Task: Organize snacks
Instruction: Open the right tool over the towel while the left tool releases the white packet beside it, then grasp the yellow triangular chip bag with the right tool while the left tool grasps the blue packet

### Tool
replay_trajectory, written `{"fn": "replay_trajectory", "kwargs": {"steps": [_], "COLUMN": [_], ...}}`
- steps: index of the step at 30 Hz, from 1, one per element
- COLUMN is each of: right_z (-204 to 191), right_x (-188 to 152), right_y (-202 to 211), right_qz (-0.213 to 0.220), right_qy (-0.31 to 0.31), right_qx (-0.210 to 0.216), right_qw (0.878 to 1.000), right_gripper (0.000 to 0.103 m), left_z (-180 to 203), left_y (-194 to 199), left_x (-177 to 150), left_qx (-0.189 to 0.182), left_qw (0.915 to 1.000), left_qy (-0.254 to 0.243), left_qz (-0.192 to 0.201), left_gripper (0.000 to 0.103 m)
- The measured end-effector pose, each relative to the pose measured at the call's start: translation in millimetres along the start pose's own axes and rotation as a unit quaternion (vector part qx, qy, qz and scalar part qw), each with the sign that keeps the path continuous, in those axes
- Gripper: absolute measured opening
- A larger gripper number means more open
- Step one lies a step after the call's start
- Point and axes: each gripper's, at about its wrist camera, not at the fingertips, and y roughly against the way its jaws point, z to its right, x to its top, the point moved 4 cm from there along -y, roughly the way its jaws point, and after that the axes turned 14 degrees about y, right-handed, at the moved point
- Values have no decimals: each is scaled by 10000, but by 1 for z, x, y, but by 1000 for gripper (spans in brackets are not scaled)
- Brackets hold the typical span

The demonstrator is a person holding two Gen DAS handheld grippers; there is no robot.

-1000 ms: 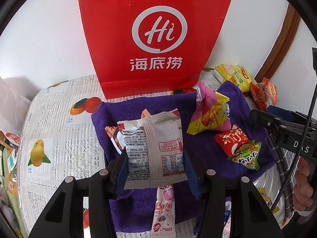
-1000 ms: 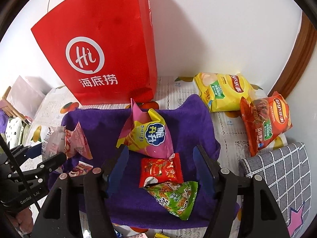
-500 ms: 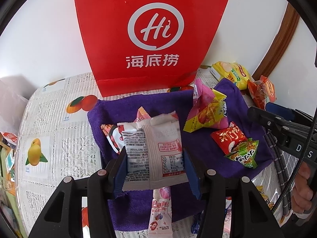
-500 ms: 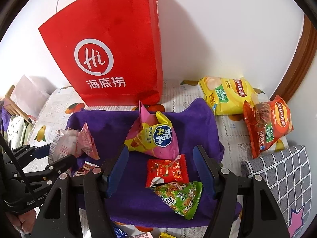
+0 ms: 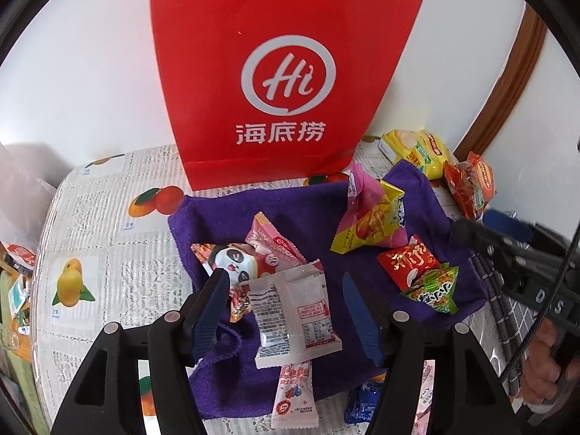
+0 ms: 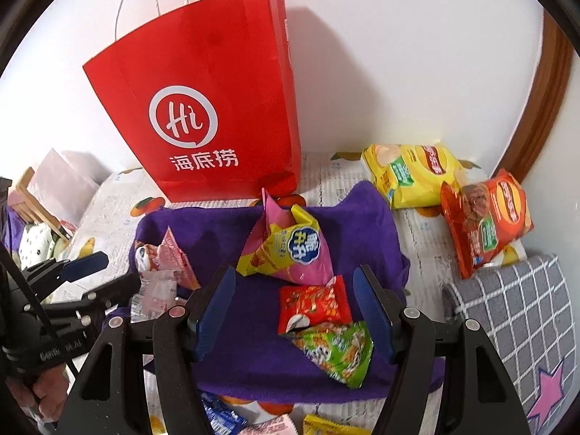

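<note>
Fingers of my left gripper (image 5: pixel 286 308) have just been opening: the white snack packet (image 5: pixel 293 317) they clamped a second ago now lies loose between them on the purple towel (image 5: pixel 297 210), pads clear of both edges. I read that as the packet set down beside the pink panda packets (image 5: pixel 253 257), so this placement looks done. My right gripper (image 6: pixel 293 311) hangs with its jaws apart and empty above the small red packet (image 6: pixel 313 302) and green packet (image 6: pixel 335 351). The white packet lies flat, printed back upward, slightly crumpled, overlapping the panda packets' edge.
</note>
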Motion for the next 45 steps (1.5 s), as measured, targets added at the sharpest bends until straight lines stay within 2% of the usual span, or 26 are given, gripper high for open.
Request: {"fn": "replay_trajectory", "kwargs": {"steps": [12, 22, 29, 37, 38, 39, 41, 45], "right_z": [1, 1, -1, -10, -8, -6, -3, 3], "right_x": [-46, -99, -142, -172, -175, -178, -184, -193], "right_y": [46, 72, 63, 25, 20, 16, 7, 5], "right_qz": [-2, -25, -246, -609, -646, -673, -711, -493], "right_qy": [-201, -295, -490, -459, -509, -575, -763, -877], "right_qx": [65, 96, 125, -123, -176, -178, 30, 87], "right_qw": [9998, 9995, 9984, 9970, 9965, 9959, 9945, 9949], "right_gripper": [67, 67, 67, 67, 65, 58, 49, 44], "left_z": [-4, -29, -50, -41, -37, -34, -27, -13], "left_y": [35, 58, 73, 74, 72, 70, 64, 53], "left_x": [0, -36, -59, -89, -94, -98, -106, -118], "left_qx": [-24, 107, 151, 42, 40, 53, 78, 96], "left_qw": [9996, 9996, 9994, 9999, 10000, 10000, 9998, 9994], "left_qy": [97, 183, 289, 133, 60, 9, -86, -218], "left_qz": [250, 177, 141, -3, -28, -52, -135, -261], "left_gripper": [63, 63, 63, 63, 63, 63, 63, 63]}}
